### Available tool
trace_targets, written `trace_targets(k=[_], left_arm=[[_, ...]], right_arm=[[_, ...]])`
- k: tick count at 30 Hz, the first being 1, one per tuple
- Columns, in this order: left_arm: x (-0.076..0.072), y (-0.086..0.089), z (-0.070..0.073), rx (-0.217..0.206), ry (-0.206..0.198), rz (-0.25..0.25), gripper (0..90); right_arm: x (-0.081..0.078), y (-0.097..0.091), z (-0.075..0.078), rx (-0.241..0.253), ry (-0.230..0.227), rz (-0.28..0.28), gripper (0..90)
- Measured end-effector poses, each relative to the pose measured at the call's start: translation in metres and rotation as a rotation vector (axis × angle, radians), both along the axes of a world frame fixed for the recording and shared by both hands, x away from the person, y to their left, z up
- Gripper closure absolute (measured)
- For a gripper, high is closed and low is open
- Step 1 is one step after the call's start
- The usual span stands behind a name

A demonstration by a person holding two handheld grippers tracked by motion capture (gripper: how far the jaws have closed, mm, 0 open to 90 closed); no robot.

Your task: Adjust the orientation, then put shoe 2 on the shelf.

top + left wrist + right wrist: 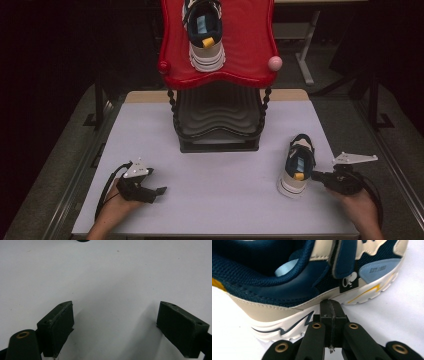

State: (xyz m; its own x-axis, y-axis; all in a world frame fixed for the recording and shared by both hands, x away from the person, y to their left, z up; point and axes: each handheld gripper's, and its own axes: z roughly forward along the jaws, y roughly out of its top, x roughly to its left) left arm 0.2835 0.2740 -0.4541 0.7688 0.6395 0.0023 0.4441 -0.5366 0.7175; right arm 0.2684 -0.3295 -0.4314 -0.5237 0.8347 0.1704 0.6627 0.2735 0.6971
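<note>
The rack (219,100) is the landmark: its top shelf (250,45) is glossy red, with a red knob (164,67) at one front corner and a pink knob (275,63) at the other; below it, the ribbed lower shelf (218,117) and beaded posts are black. On the red shelf sits a shoe (204,32) in navy, cream and white with a yellow heel tab. To the right of the rack, on the pale lavender-grey table (215,200), a second shoe (296,165) shows navy mesh, beige panels, a light-blue patch, and a white sole with navy and yellow zigzags. Both grippers (161,191) (317,175) are black.

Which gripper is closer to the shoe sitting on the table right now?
Right. The right gripper, jaws shut, sits against the side of the shoe on the table. The left gripper, jaws open, rests far across the table near its front left.
</note>
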Motion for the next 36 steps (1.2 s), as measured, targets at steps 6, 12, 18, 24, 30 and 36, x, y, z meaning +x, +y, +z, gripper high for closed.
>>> trace_targets(k=[6,12,18,24,30,36], left_arm=[[0.0,0.0,0.0,-0.002,-0.001,0.001,13.7],[0.0,0.0,0.0,0.0,-0.002,0.0,13.7],[0.0,0.0,0.0,-0.002,-0.001,0.001,13.7],[0.0,0.0,0.0,-0.001,-0.001,0.001,13.6],[0.0,0.0,0.0,0.0,0.001,0.0,13.6],[0.0,0.0,0.0,0.0,0.001,0.0,13.6]], right_arm=[[-0.002,-0.014,0.01,0.044,-0.041,-0.045,76.0],[-0.001,-0.019,0.022,0.075,-0.086,-0.043,59.3],[0.002,-0.022,0.029,0.131,-0.111,-0.038,50.0],[0.005,-0.024,0.043,0.181,-0.155,-0.038,46.1],[0.02,-0.014,0.049,0.203,-0.169,-0.022,41.0],[0.039,0.0,0.045,0.206,-0.148,0.012,41.7]])
